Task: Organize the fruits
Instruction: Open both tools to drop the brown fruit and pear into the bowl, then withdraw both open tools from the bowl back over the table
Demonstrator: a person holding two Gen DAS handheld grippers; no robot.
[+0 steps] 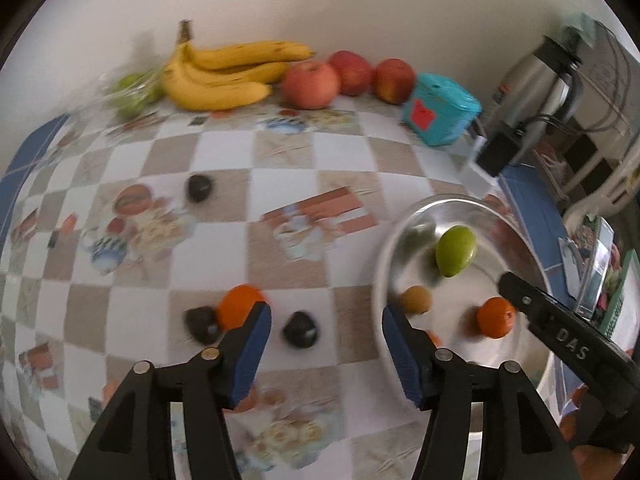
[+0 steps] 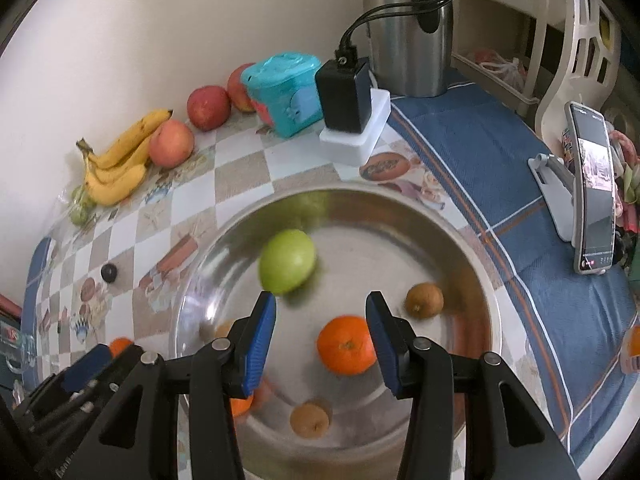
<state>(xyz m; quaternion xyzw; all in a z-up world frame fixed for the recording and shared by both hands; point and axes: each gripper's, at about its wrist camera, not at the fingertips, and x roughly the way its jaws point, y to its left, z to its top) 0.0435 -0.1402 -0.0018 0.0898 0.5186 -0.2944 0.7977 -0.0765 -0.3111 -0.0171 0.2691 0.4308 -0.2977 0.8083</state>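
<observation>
Blurring green fruit [image 2: 287, 261] on steel plate [image 2: 460, 240], half-hidden orange [image 1: 240, 306] behind parted, empty left claw [image 1: 326, 330].

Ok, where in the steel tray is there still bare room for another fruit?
The steel tray is bare along its far side, beyond the green fruit, and right of the upper brown fruit. It is crowded nearer, around the orange and lower brown fruit.

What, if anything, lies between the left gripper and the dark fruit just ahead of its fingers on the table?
Nothing visible. The left gripper is open, and the dark fruit sits on bare tablecloth just beyond its fingertips. An orange and another dark fruit lie off to the side.
</observation>
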